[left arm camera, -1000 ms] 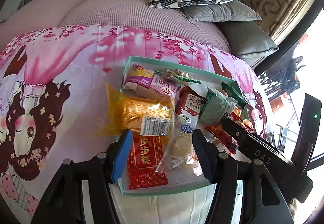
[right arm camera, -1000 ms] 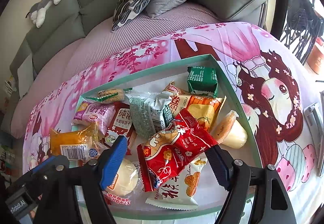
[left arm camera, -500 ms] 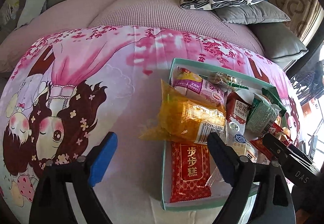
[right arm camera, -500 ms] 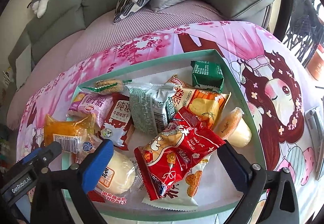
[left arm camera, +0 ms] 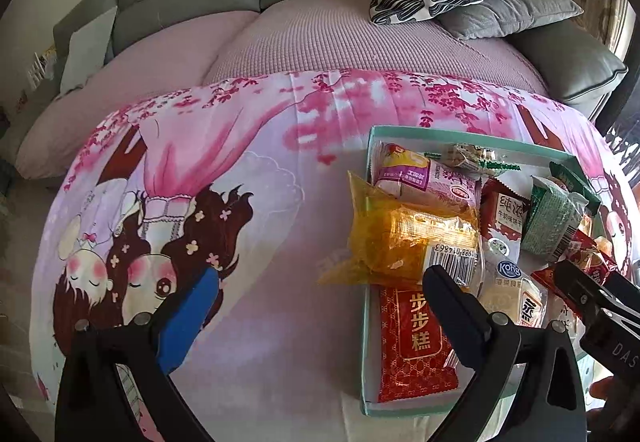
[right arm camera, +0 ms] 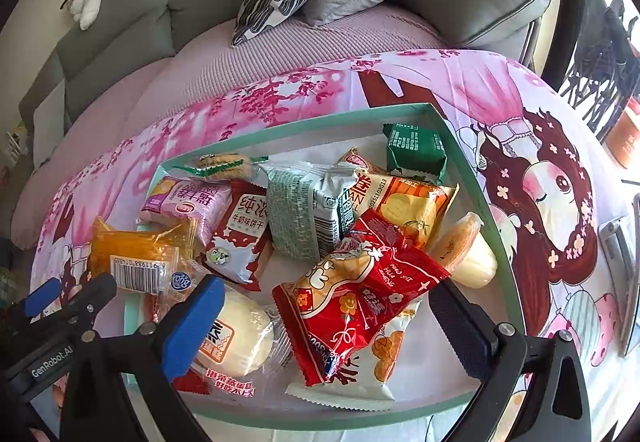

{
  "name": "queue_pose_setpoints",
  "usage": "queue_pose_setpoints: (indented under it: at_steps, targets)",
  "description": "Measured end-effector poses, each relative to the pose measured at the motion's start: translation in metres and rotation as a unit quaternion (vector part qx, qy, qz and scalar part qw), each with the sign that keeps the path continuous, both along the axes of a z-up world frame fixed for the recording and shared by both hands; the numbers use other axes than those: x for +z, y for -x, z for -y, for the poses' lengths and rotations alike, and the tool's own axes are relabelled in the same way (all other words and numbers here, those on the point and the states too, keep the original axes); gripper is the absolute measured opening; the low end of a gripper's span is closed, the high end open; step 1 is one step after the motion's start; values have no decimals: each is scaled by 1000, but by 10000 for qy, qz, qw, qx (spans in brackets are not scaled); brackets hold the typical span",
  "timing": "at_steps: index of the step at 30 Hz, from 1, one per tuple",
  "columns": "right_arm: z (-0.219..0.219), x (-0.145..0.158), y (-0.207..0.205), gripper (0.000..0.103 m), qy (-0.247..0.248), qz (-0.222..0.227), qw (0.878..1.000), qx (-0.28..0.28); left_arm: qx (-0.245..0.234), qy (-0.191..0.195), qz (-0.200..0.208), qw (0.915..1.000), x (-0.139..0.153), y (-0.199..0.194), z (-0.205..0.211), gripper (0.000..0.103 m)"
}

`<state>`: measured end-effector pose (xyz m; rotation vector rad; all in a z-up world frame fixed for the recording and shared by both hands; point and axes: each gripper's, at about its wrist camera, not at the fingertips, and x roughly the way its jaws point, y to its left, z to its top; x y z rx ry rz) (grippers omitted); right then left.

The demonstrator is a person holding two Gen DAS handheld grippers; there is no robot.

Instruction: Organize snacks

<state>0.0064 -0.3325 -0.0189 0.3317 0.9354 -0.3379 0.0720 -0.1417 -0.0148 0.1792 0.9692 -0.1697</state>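
The left gripper (left arm camera: pixel 320 306) is spread wide and holds nothing, hovering over the pink printed cloth (left arm camera: pixel 256 146) with its right finger just at the orange-yellow packet (left arm camera: pixel 404 238) that overhangs the near-left wall of the teal tray (right arm camera: pixel 304 126). The right gripper (right arm camera: pixel 324 306) is likewise spread and empty, poised above the heap of snacks, with the red packet (right arm camera: pixel 356 290) lying directly between its fingers and the round pale bun (right arm camera: pixel 240 330) just inside its left finger. Judging by this, the step in hand is picking one packet out of the pile. To do it well, the right gripper should come down squarely over the red packet, which lies on top and is loose, and close across its narrow width rather than on the crinkly sealed ends, which would likely slip. It should avoid catching the cream packet (right arm camera: pixel 360 374) underneath. The overhanging orange-yellow packet is probably the easy target for the left gripper, if it shifts to the right to straddle it.
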Motion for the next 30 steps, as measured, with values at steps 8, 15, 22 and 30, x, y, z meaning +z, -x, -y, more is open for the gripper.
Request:
queue_pose_setpoints:
  at_steps: [8, 15, 22, 30]
  targets:
    - [-5, 5, 4, 103, 63, 51, 10000, -5, 212, -156, 315, 9992, 14, 8, -5, 102]
    - [-15, 10, 5, 103, 147, 108, 9998, 54, 666, -85, 139, 9976, 9, 15, -32, 102]
    - [-29, 14, 11, 103, 313, 120, 9993, 144, 867, -244, 58, 9959, 3, 25, -55, 102]
    - [-57, -1, 32, 103, 422, -75, 9980, 474, 739, -423, -176, 9962, -13, 47, -64, 102]
